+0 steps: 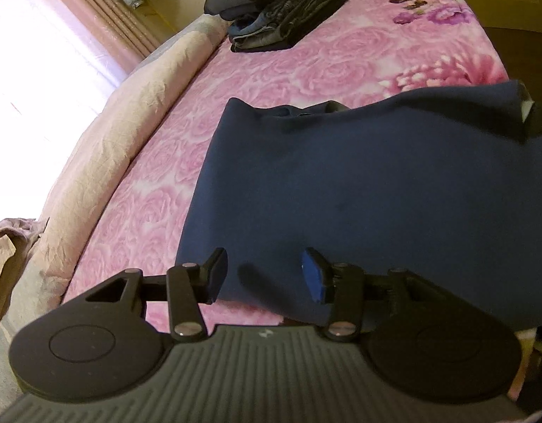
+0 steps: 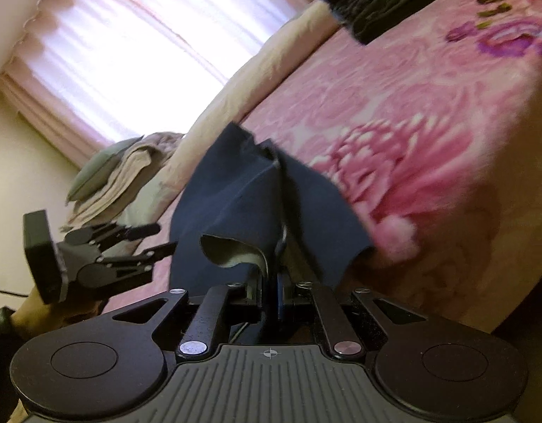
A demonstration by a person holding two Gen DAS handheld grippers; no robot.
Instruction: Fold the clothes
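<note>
Left wrist view: left tongs (image 1: 265,275) stood released, fingers apart over the near edge of the dark navy blue fabric garment (image 1: 359,183), nothing between the pads. The garment lay spread flat on the bed's pink rose-patterned blanket (image 1: 306,70). At its far right corner only a sliver of the right tongs (image 1: 531,112) showed, mostly cut off by the frame edge. A stack of folded dark clothes and jeans (image 1: 288,3) sat at the far end of the bed, well apart from the garment. A rolled cream-coloured quilt (image 1: 130,130) ran along the bed's left side.

Right wrist view: right tongs were clenched on a corner of the navy garment, fabric bunched and lifted off the blanket, pale inner lining (image 2: 235,250) turned out. The pads themselves were hidden by cloth. The flat spread of the garment was not visible here. This view alone showed the left tongs from the side, jaws parted, beside the garment's edge; whether they touched it was unclear. It also showed crumpled beige and grey bedding (image 2: 112,176) beyond the quilt. The dark stack was cut off at the top. Curtained window (image 2: 130,53) blown out; blanket motion-blurred.
</note>
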